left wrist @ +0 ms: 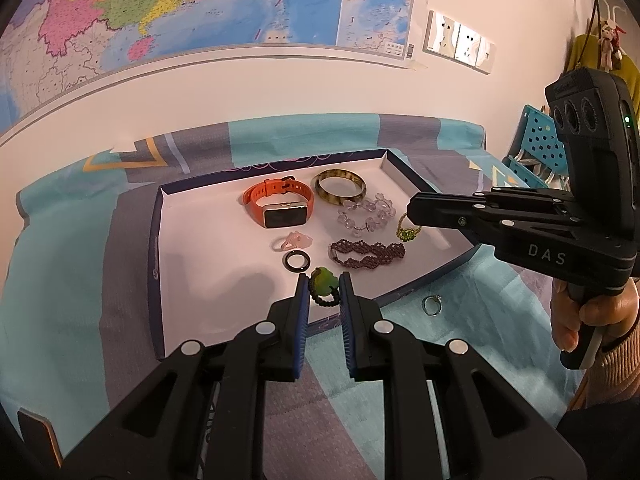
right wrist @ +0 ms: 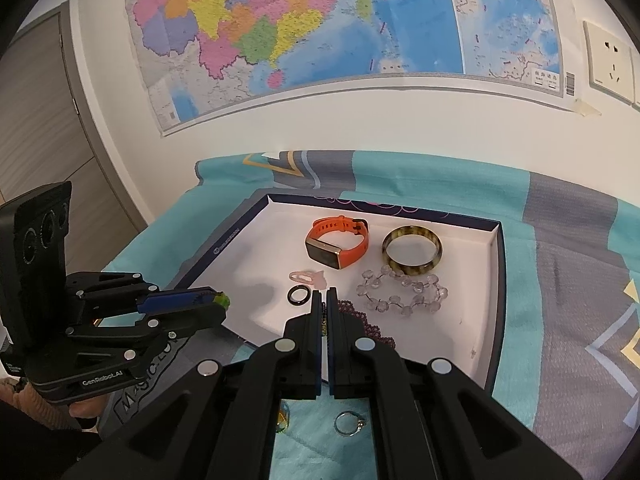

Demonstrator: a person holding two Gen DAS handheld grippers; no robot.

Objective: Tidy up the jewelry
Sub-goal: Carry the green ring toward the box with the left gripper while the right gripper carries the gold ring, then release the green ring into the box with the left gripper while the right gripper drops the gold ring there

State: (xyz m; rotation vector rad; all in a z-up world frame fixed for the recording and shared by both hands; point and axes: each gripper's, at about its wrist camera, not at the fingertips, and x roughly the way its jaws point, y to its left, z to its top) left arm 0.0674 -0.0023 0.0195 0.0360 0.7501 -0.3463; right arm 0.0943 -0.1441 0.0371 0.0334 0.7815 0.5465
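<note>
A white tray [left wrist: 192, 248] with a dark blue rim holds an orange watch [left wrist: 276, 204], a brown bangle [left wrist: 340, 190], a clear bead bracelet [left wrist: 366, 214], a purple bead bracelet [left wrist: 366, 254], a pink ring [left wrist: 290, 242] and a black ring [left wrist: 297, 261]. My left gripper [left wrist: 325, 286] is shut on a green bead piece with dark beads [left wrist: 324, 280], held above the tray's near edge. My right gripper [right wrist: 324, 300] is shut on a small yellow-green ring [left wrist: 407, 233], hanging over the tray's right side. A silver ring [right wrist: 350, 424] lies on the cloth outside the tray.
The tray [right wrist: 494, 320] rests on a teal and grey cloth [right wrist: 560, 280] against a white wall with a map [right wrist: 320, 20]. Wall sockets [left wrist: 460, 40] are on the right. A blue perforated rack [left wrist: 540, 144] stands at the far right.
</note>
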